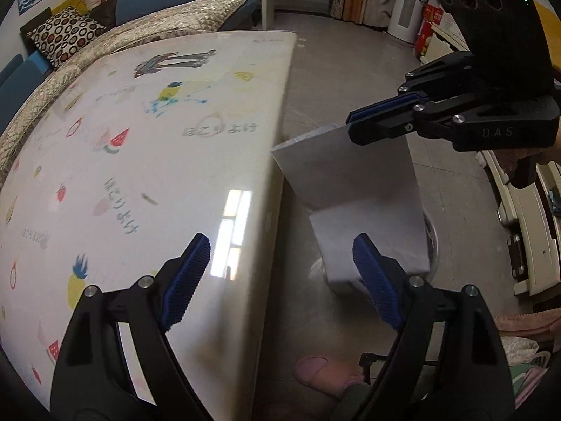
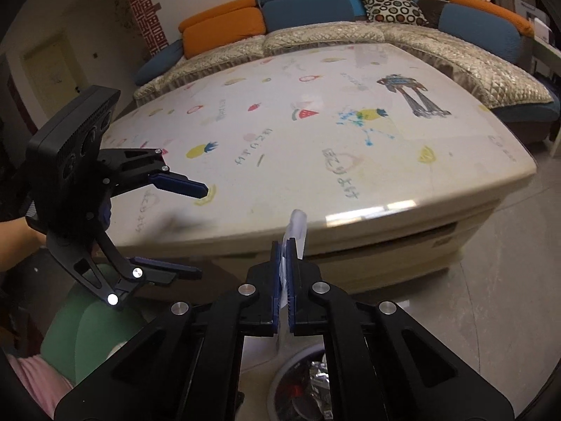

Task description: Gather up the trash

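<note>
Fruit-print table point(image 2: 315, 161) ahead of both tongs. R gripper point(image 2: 284, 270) clamped tight on white sheet point(image 1: 350, 189), bin point(image 2: 298, 382) beneath. L gripper point(image 1: 280, 273) wide open, empty.

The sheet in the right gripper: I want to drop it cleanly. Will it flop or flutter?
The sheet, pinched at one edge by the right gripper, looks thin and bends partway down, so probably floppy. Likely light, so it may flutter and miss the bin below.

Bin point(image 2: 301, 379) half hidden by fingers; contents blurred — unreadable.
</note>
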`<state>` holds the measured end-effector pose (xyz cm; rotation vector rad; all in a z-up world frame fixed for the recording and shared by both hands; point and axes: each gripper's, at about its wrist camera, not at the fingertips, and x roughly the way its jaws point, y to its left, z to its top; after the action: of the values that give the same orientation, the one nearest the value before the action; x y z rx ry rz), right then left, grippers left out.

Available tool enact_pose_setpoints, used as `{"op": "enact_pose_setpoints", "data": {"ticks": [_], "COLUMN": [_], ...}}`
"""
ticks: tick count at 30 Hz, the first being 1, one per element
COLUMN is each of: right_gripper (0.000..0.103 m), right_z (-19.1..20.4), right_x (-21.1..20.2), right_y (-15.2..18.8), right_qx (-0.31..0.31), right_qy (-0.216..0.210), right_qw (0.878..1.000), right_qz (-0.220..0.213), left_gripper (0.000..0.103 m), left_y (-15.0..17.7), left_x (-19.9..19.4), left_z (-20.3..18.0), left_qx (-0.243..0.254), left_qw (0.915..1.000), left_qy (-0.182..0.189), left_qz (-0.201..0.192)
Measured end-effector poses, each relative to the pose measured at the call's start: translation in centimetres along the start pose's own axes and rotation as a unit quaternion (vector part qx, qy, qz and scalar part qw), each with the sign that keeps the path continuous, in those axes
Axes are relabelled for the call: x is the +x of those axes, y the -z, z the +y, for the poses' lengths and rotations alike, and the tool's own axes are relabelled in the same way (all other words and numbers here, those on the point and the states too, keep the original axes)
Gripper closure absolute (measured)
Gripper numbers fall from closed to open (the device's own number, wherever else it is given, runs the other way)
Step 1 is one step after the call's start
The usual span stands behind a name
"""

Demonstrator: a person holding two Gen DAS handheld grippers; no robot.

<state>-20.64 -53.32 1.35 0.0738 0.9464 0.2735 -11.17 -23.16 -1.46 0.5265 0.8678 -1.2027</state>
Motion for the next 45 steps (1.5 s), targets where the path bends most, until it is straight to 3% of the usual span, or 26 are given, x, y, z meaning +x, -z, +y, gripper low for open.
{"op": "enact_pose_setpoints", "data": {"ticks": [6,12,15,16,17,21,27,30,39,40,42,45], "right_gripper": [0.099,0.098,0.085,0.060,0.045,0.040,0.034,0.023,0.017,0.017,0.016,0.015], "right_z": [-4.2,-7.9,-9.1,-9.5,-9.7,-10.3,-10.8,-10.0,-3.6,-2.6,-0.4,3.2], "right_x": [-3.0,-2.0,-0.7,-0.2,0.1,0.2,-1.9,-3.2,-5.6,-5.5,-5.3,-4.6], "right_y": [7.2,14.8,17.6,18.1,18.7,19.7,17.9,15.7,7.1,6.1,4.3,1.4], "right_qx": [0.065,0.137,0.156,0.161,0.164,0.173,0.170,0.147,0.055,0.043,0.023,-0.009], "right_qy": [0.028,0.031,0.039,0.043,0.049,0.058,0.063,0.063,0.047,0.045,0.033,0.016], "right_qw": [0.997,0.989,0.986,0.984,0.983,0.982,0.983,0.987,0.997,0.997,0.998,0.998], "right_qz": [0.011,0.039,0.054,0.060,0.063,0.057,0.027,0.009,-0.031,-0.035,-0.042,-0.058], "left_gripper": [0.022,0.022,0.022,0.022,0.022,0.021,0.018,0.017,0.013,0.005,0.007,0.007], "left_y": [-1.7,-1.7,-1.3,-1.2,-1.1,-0.8,-1.8,-2.6,-3.1,-2.8,-1.9,0.0], "left_x": [4.2,9.2,11.3,11.8,12.2,12.8,10.7,8.1,-0.9,-2.0,-4.2,-8.0], "left_z": [-8.4,-14.5,-15.6,-15.8,-15.7,-15.8,-14.6,-13.6,-8.1,-7.4,-6.0,-4.3], "left_qx": [0.058,0.102,0.102,0.099,0.096,0.092,0.093,0.091,0.058,0.052,0.041,0.020], "left_qw": [0.9965,0.9887,0.9869,0.9868,0.9868,0.9868,0.9904,0.9929,0.9977,0.9975,0.9948,0.9805], "left_qy": [0.057,0.092,0.097,0.097,0.096,0.093,0.073,0.059,-0.026,-0.040,-0.084,-0.182], "left_qz": [0.019,0.061,0.079,0.084,0.088,0.095,0.072,0.049,-0.022,-0.027,-0.041,-0.071]}}
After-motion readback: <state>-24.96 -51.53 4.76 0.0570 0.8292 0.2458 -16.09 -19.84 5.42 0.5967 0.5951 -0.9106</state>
